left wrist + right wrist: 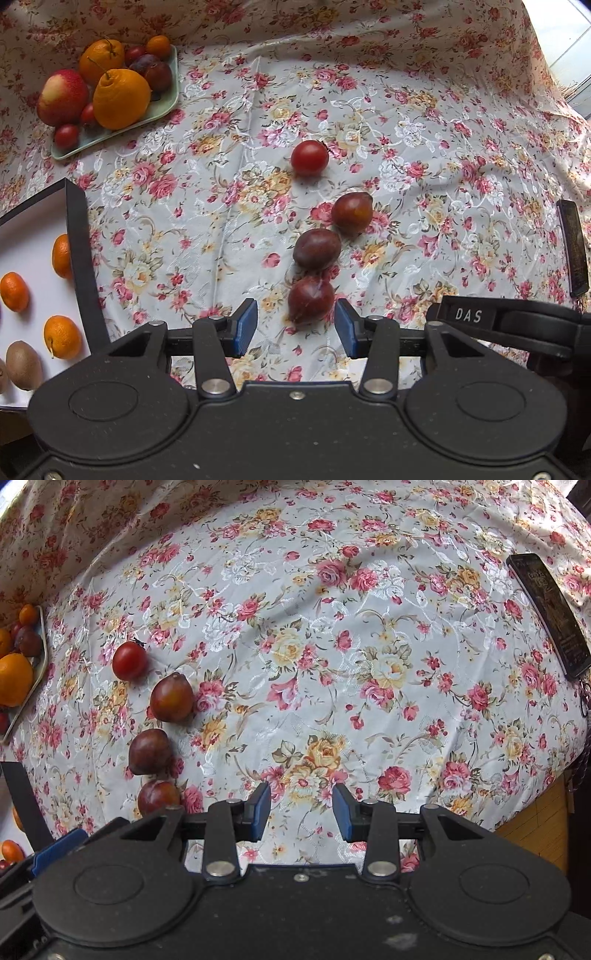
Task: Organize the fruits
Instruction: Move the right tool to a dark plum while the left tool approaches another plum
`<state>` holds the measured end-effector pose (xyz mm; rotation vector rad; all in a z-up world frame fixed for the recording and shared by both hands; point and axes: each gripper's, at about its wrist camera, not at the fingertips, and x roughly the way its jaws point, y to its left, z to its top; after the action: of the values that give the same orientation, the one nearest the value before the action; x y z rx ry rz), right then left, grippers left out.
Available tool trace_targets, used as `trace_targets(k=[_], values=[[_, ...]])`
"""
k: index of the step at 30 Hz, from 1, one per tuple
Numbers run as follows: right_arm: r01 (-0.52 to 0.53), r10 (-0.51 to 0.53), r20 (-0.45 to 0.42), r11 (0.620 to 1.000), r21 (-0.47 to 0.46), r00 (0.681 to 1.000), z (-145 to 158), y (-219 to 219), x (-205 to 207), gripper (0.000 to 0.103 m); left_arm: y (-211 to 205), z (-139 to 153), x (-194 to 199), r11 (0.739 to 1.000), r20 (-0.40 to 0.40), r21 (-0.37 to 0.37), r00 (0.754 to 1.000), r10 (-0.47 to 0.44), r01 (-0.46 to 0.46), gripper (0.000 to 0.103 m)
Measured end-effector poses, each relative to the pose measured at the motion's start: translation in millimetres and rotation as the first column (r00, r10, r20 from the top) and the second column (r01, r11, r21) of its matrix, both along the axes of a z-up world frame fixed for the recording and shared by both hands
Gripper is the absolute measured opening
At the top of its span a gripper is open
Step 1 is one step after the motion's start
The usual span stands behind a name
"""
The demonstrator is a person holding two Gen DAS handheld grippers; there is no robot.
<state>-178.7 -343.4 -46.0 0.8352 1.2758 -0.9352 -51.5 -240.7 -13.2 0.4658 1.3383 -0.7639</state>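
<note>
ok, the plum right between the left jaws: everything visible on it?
The nearest plum is dark red-purple with a dull, faintly bloomed skin, whole, egg-shaped and tapering to a point toward the camera. It lies on the floral tablecloth, first in a line of three plums. The left gripper is open, blue pads on either side with gaps, not touching. It nearly meets the next plum.

I see a loose line of four fruits on the floral cloth: a red tomato (309, 157) farthest out with its stem end up, then three dark plums. The far plum (352, 213) is reddish brown with an orange patch, the middle plum (316, 248) is deep purple, and the near plum (311, 304) is dark red. The middle and near plums almost touch. A green tray (162, 110) at far left is piled with oranges (121, 98), an apple (62, 97) and small fruit. A white board (33, 236) holds mandarins (62, 336) and a kiwi (23, 364), spaced apart.
</note>
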Motion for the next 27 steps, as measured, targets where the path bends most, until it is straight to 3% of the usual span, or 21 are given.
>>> trace_targets(k=[10,17,27], values=[[0.032,-0.032,0.02,0.999,0.032,0.999,-3,-3,-1,0.039,-10,-9,-1,1.0,0.022,0.013,1.0,0.004,-0.004,0.053],[0.046,-0.046,0.022,0.999,0.028,0.999,-1,-6,1,0.039,-11,-20,-3,1.0,-0.039,0.026,0.999,0.0,0.001,0.053],[0.088,-0.088,0.009,0.996,0.03,0.996,-4,-12,-4,0.038,-19,-37,-1,0.998,-0.045,0.058,0.999,0.03,-0.027,0.053]])
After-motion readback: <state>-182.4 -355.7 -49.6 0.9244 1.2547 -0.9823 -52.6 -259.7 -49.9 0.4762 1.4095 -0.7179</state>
